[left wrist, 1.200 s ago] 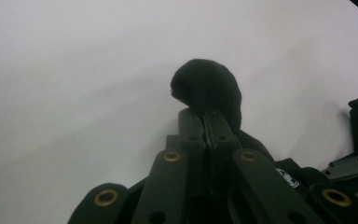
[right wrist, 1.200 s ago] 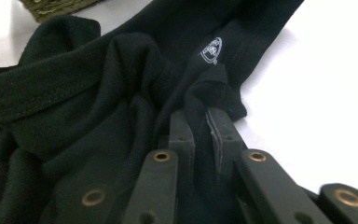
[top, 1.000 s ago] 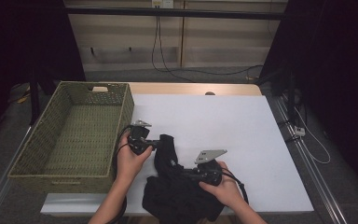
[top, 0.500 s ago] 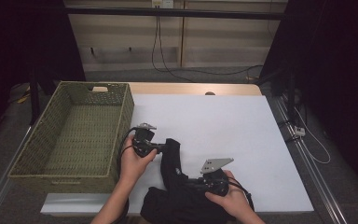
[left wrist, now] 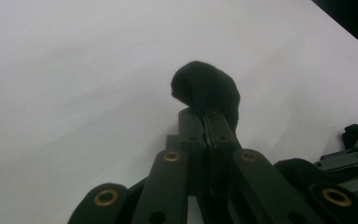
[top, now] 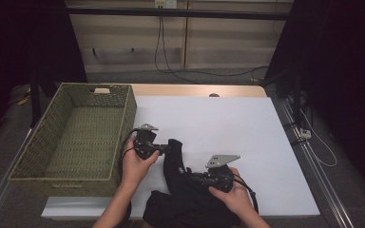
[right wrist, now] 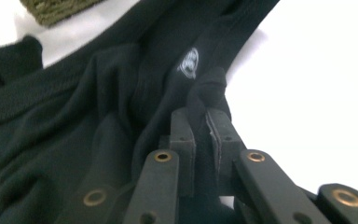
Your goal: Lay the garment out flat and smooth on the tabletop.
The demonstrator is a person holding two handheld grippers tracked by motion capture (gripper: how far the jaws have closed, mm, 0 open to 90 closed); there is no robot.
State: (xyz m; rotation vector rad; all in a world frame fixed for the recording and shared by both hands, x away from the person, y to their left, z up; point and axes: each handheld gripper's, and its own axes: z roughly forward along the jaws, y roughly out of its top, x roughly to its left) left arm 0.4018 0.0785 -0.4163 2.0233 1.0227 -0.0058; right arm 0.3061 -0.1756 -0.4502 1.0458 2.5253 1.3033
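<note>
A black garment (top: 180,199) lies bunched at the near edge of the white table (top: 228,123), one strip of it reaching up toward the left. My left gripper (top: 170,148) is shut on the tip of that strip; in the left gripper view a dark fold of cloth (left wrist: 207,91) bulges past the closed jaws (left wrist: 204,116). My right gripper (top: 193,178) is shut on a pinch of the garment near a small white logo (right wrist: 189,63), with cloth (right wrist: 74,140) squeezed between the jaws (right wrist: 204,116).
A green woven basket (top: 123,111) stands at the table's left, close beside my left hand. Cables hang at the back wall and lie right of the table. White tabletop stretches beyond and to the right of the garment.
The right gripper has drawn back toward the near edge with the cloth. The left gripper has stayed near the basket holding the strip, so the garment is stretched longer between them.
</note>
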